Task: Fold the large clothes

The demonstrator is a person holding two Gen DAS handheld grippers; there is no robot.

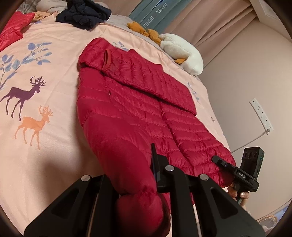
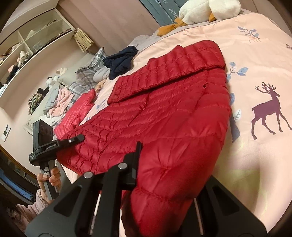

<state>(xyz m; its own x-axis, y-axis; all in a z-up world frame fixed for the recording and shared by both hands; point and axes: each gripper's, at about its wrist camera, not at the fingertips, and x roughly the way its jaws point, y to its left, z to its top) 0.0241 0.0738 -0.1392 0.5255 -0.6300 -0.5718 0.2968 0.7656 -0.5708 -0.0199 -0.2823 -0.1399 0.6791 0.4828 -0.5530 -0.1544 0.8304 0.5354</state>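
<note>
Both the left gripper (image 1: 153, 164) and right gripper (image 2: 138, 156) clamp the red down jacket (image 1: 127, 102) hem; slippery, puffy fabric may slip free during lifting.

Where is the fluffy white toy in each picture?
Left wrist view: the white plush toy lies at the upper right, on the far edge of the bed, beyond the red jacket.
Right wrist view: the same toy sits at the top, right of centre, again past the jacket.
Shared landmark: the dark purple deer printed on the pink bedspread.
</note>
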